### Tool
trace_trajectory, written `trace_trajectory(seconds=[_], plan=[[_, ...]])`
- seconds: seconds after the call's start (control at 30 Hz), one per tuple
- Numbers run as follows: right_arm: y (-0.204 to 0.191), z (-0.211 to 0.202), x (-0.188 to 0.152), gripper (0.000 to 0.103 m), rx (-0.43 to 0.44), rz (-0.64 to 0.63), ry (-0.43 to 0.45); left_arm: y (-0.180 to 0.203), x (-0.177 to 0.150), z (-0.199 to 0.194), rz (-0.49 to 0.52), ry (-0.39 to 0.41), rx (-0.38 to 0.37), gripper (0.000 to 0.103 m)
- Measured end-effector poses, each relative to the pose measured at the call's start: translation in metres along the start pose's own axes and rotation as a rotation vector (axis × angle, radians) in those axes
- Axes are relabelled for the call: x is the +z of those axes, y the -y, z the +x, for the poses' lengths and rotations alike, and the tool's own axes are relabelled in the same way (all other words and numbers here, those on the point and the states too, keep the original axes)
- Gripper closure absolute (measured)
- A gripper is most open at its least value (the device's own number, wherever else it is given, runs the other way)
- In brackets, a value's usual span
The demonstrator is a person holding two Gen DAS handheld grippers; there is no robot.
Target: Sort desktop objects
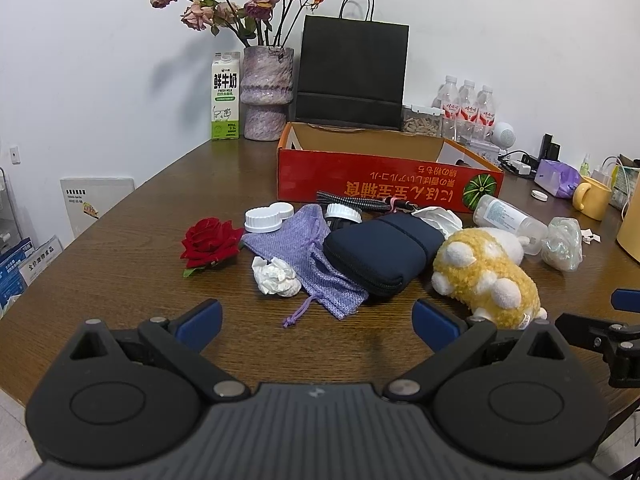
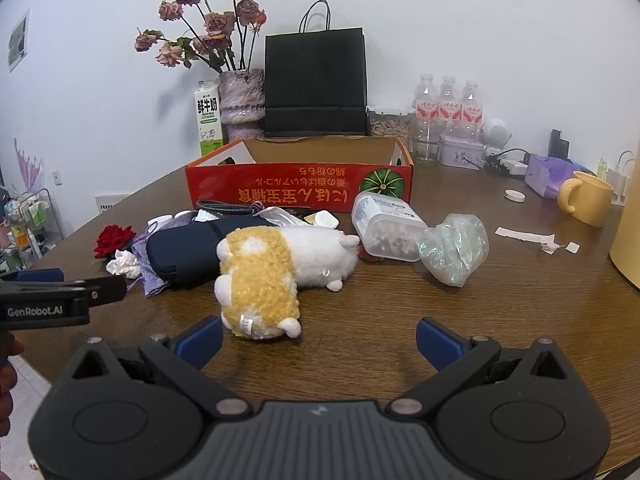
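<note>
A clutter lies on the brown table before a red cardboard box [image 1: 384,184] [image 2: 296,192]: a red rose [image 1: 210,242] [image 2: 114,240], white lids [image 1: 268,218], a lilac pouch [image 1: 308,256], crumpled tissue [image 1: 276,276] [image 2: 124,264], a navy zip case [image 1: 380,252] [image 2: 188,250], a yellow-white plush toy [image 1: 486,276] [image 2: 276,268], a clear plastic bottle [image 1: 508,218] [image 2: 388,226] and a crinkled plastic wrap [image 1: 564,244] [image 2: 454,250]. My left gripper [image 1: 318,322] is open, near the tissue and pouch. My right gripper [image 2: 320,338] is open, just before the plush toy.
At the back stand a milk carton [image 1: 226,96], a vase of dried roses [image 1: 266,92], a black paper bag [image 1: 352,72] and water bottles [image 1: 466,108]. A yellow mug [image 2: 586,198], a purple tissue pack [image 2: 550,174] and paper scraps [image 2: 528,236] lie at the right.
</note>
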State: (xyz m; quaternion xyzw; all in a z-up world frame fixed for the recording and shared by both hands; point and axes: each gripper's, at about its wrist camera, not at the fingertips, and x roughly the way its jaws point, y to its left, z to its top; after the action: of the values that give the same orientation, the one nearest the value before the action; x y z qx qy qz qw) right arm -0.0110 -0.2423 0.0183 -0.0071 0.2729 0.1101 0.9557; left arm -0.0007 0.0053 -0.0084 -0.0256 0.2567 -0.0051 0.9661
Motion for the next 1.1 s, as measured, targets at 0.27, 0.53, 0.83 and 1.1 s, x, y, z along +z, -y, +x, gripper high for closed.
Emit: trace_trajectory(seconds=[0.27, 0.53, 0.83, 1.1], plan=[[-0.0009, 0.0008, -0.0009, 0.0, 0.002, 0.0, -0.004, -0.0006, -0.0015, -0.0001, -0.001, -0.001, 0.002, 0.0], [-0.0012, 0.0009, -0.0008, 0.0, 0.002, 0.001, -0.004, -0.0007, -0.0014, -0.0002, -0.001, -0.001, 0.002, 0.0], [-0.0024, 0.0022, -0.0007, 0.0, 0.004, -0.002, -0.006, -0.0005, -0.0013, 0.0, -0.001, -0.001, 0.002, 0.0], [-0.0034, 0.0042, 0.0, 0.0, 0.021, -0.007, -0.009, -0.0018, -0.0021, 0.0046, -0.002, -0.016, -0.002, 0.0]])
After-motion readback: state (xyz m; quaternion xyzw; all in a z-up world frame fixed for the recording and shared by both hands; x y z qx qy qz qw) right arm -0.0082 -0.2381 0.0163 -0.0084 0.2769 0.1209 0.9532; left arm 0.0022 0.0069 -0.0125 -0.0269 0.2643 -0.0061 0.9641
